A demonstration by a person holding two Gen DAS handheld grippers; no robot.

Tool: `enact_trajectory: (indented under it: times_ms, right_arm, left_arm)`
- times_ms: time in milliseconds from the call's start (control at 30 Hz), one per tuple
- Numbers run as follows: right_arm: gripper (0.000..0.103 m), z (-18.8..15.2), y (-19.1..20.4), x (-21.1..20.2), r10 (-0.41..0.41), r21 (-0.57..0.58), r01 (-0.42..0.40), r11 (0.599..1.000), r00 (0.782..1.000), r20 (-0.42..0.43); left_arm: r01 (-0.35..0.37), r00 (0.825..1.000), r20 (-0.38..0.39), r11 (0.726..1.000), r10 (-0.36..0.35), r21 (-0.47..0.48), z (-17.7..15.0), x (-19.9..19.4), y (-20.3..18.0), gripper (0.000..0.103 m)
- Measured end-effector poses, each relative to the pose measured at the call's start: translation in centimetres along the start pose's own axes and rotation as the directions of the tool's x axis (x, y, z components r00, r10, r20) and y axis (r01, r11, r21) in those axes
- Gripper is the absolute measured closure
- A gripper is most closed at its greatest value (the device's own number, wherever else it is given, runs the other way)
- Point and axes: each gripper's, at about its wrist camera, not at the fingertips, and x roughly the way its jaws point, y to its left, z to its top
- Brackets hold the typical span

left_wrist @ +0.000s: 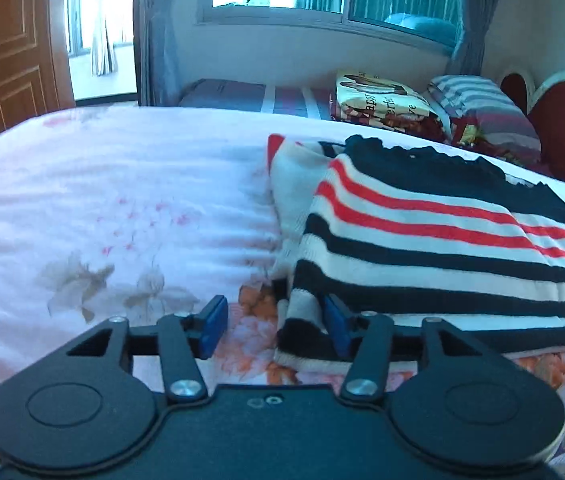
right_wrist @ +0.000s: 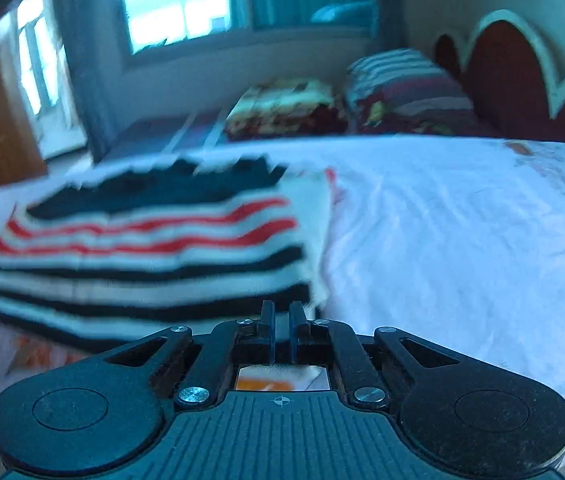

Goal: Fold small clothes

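Note:
A folded sweater (left_wrist: pixel 434 240) with navy, white and red stripes lies on the bed, at the right of the left wrist view and at the left of the blurred right wrist view (right_wrist: pixel 150 256). My left gripper (left_wrist: pixel 276 330) is open at its near left corner. The corner of the knit lies between the fingers, against the right blue pad (left_wrist: pixel 336 326), while the left pad (left_wrist: pixel 215 326) stands apart from it over the sheet. My right gripper (right_wrist: pixel 281 330) is shut at the sweater's near right corner, and I see no cloth between its pads.
The bed carries a pale pink floral sheet (left_wrist: pixel 122 216) with orange flowers along the near edge. Folded blankets (left_wrist: pixel 382 100) and a striped pillow (left_wrist: pixel 482 108) sit by the red headboard (left_wrist: pixel 562 120). A wooden door (left_wrist: pixel 6 44) is at far left.

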Motion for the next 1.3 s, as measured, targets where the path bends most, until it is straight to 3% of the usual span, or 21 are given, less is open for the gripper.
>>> enact_trajectory:
  times_ms: [33,200,300,500,633,667,767,833,933,1100,1300]
  right_arm:
    - [0.097,-0.6,0.4,1.2,-0.016,-0.026,0.015,1.000,0.998,-0.054]
    - [0.097,-1.1,0.7,1.6,-0.039,-0.033,0.037,0.999,0.998,-0.059]
    - [0.097,-0.7,0.3,0.4,-0.013,0.021,0.014,1.000,1.000,-0.025]
    - [0.097,0.2,1.1,-1.2,0.008,0.022,-0.008,1.000,1.000,0.002]
    - [0.097,1.1,1.7,-1.6,0.032,0.032,-0.032,0.999,0.999,0.018]
    - [0.097,1.3,2.0,-1.6,0.038,0.030,-0.039,0.999,0.999,0.023]
    - [0.097,2.1,2.6,-1.6,0.080,0.044,-0.081,0.996,0.996,0.032]
    - [0.097,2.7,3.0,-1.1,0.125,0.072,-0.127,0.989,0.991,0.038]
    - [0.097,3.8,3.6,-0.1,0.201,0.128,-0.204,0.970,0.979,0.036]
    - [0.097,5.6,6.3,2.5,0.275,0.110,-0.278,0.954,0.961,0.037]
    - [0.097,6.5,9.8,6.7,0.322,0.083,-0.320,0.944,0.947,-0.006]
  left_arm:
    - [-0.004,1.000,0.003,1.000,0.004,-0.003,-0.1,0.1,0.1,0.045]
    - [-0.012,1.000,-0.004,1.000,0.012,-0.006,-0.1,0.1,0.1,0.044]
    - [-0.020,1.000,-0.019,1.000,0.020,-0.014,0.4,-0.6,0.1,0.044]
    - [-0.027,1.000,-0.005,1.000,0.027,-0.015,0.2,-2.8,0.1,0.050]
    - [0.005,1.000,0.017,0.997,-0.004,-0.077,-0.2,-4.8,0.4,0.052]
    - [0.025,1.000,0.021,0.993,-0.022,-0.118,-0.4,-5.3,0.7,0.057]
    - [0.160,0.987,0.022,0.938,-0.161,-0.309,-1.7,-5.6,1.7,0.064]
    - [0.205,0.975,0.005,0.894,-0.222,-0.399,-2.5,-4.4,1.7,0.064]
    - [0.276,0.950,0.028,0.798,-0.310,-0.535,-3.5,-2.0,1.9,0.061]
    - [0.343,0.929,0.131,0.675,-0.346,-0.654,-3.1,1.9,2.5,0.065]
    - [0.357,0.918,0.149,0.603,-0.367,-0.714,-1.6,5.5,2.6,0.086]
